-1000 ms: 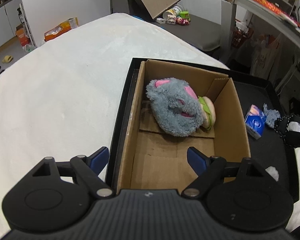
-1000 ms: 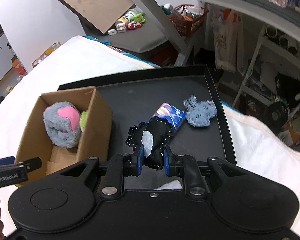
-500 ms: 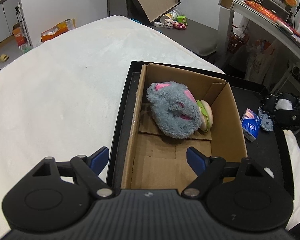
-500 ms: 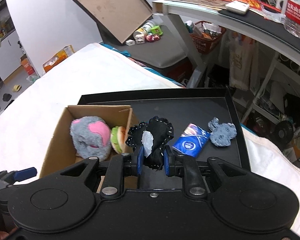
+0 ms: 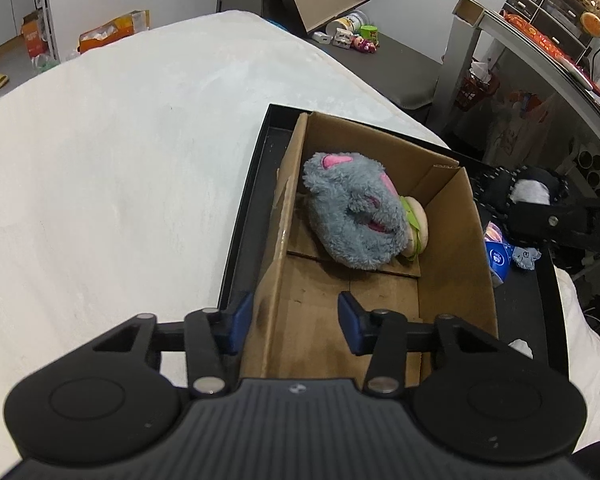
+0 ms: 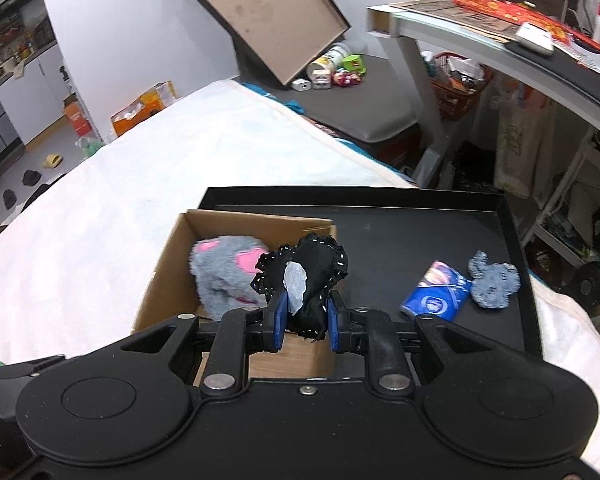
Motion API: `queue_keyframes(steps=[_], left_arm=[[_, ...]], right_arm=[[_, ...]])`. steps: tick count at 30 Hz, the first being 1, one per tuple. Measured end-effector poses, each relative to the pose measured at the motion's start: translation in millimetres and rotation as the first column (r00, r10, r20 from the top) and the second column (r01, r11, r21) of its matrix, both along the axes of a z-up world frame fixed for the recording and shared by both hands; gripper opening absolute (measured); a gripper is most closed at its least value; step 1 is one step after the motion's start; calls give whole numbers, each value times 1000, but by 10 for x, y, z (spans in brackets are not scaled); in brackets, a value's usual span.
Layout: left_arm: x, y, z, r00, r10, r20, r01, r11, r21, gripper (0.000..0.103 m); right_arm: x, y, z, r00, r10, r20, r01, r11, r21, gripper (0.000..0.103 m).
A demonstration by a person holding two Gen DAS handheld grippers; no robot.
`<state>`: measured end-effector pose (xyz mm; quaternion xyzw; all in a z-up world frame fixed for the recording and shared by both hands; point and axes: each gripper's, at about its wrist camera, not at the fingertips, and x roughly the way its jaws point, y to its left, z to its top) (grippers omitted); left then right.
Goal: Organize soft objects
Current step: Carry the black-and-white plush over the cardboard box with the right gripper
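Between the right gripper's (image 6: 303,318) clenched jaws a black stitched plush (image 6: 312,276) is held above the cardboard box (image 6: 160,280); the left gripper's (image 5: 294,318) jaws, just closing, straddle the box wall unpressed.

Little readable anywhere. A lone white "D" on the black arm of the right tongs (image 5: 516,208), cut off by the picture edge. A white "S" on the black body at the lower left edge of the right wrist view. Print on the blue packet (image 6: 436,294) too small to read.

Left gripper (image 5: 294,322) narrower, astride box wall (image 5: 274,256); right gripper (image 6: 303,320) with black toy (image 6: 314,276) now over the box.
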<state>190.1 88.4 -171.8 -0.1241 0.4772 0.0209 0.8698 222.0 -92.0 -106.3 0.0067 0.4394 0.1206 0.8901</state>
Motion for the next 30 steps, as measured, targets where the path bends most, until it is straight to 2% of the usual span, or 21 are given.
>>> queue_keyframes(steps=[2, 4, 9, 18, 30], left_arm=[[7, 25, -25, 1000, 2, -5, -2, 1000, -2, 38], [20, 73, -53, 1000, 11, -13, -11, 1000, -15, 29], [23, 130, -88, 1000, 25, -19, -26, 999, -29, 22], [25, 182, -122, 999, 34, -34, -35, 999, -42, 15], [25, 216, -144, 998, 40, -44, -43, 997, -63, 15]], right_arm=[[7, 69, -15, 1000, 11, -4, -11, 1000, 2, 21], [13, 129, -28, 1000, 22, -8, -22, 1000, 3, 21], [28, 294, -62, 998, 52, -25, -52, 999, 10, 21], [18, 582, -155, 990, 123, -76, -119, 992, 49, 21], [58, 728, -323, 977, 164, -134, -152, 984, 95, 21]])
